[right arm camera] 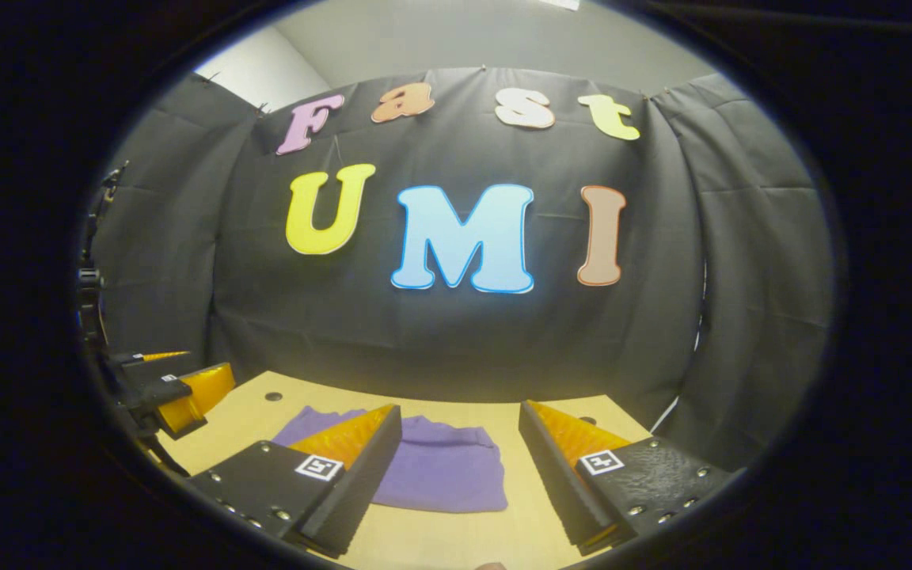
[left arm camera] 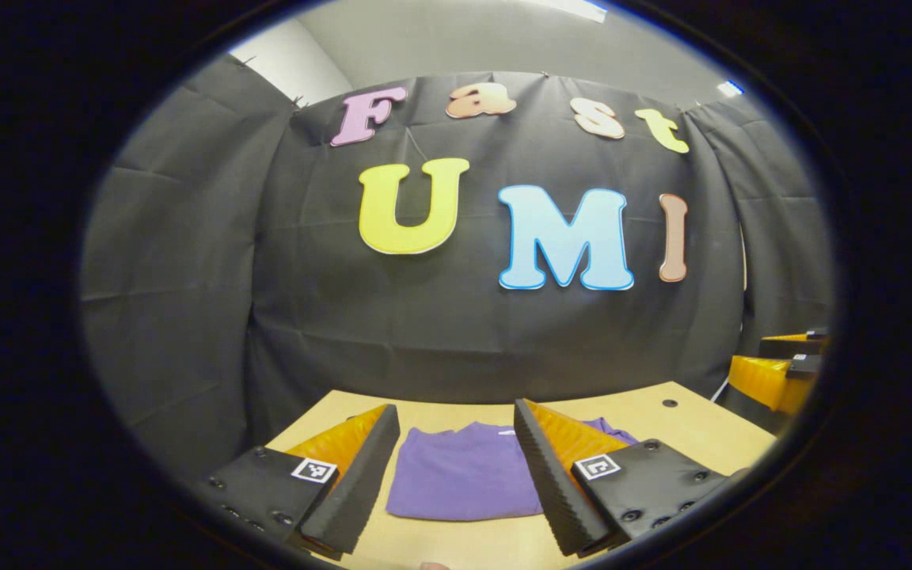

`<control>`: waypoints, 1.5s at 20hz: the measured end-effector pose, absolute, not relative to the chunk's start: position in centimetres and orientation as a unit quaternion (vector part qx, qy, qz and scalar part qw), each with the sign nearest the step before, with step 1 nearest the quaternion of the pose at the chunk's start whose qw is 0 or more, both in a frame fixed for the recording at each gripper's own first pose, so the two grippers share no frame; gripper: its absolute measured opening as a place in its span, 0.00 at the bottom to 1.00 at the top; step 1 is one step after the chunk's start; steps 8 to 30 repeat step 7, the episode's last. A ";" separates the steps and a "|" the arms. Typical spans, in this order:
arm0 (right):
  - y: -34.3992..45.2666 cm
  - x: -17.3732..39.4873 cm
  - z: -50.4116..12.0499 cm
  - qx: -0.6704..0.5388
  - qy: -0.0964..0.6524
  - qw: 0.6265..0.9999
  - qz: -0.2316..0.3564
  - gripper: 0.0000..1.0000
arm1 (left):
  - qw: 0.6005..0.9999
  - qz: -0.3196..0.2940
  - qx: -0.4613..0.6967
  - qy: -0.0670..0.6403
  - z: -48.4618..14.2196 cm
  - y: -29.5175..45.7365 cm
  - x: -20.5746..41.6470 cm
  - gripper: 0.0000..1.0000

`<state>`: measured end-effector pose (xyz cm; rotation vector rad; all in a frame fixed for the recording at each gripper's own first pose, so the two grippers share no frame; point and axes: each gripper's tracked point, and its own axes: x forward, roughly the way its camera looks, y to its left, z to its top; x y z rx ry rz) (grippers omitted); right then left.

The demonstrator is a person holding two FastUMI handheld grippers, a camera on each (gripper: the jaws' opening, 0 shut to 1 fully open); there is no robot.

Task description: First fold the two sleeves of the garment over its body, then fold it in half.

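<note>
Your right gripper (right arm camera: 460, 455) hangs above the wooden table (right arm camera: 535, 522), fingers spread wide, nothing between them. Purple garment (right arm camera: 444, 471) lies flat on the table as a compact folded rectangle, at about 11 o'clock from the gap, its left part hidden behind your left-hand finger. Your left gripper (right arm camera: 187, 392) sits at 9 o'clock near the table's edge, clear of the cloth; can't tell its jaw state.

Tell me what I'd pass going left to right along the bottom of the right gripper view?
Other hand-held gripper → this gripper's left finger → purple garment → bare table → its right finger.
</note>
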<state>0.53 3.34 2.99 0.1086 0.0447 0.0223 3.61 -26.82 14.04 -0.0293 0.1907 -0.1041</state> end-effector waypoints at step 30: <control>4.3 0.0 3.3 0.045 0.015 0.999 0.007 0.93 | 0.995 -0.053 -0.004 0.081 15.3 -26.0 2.9 0.93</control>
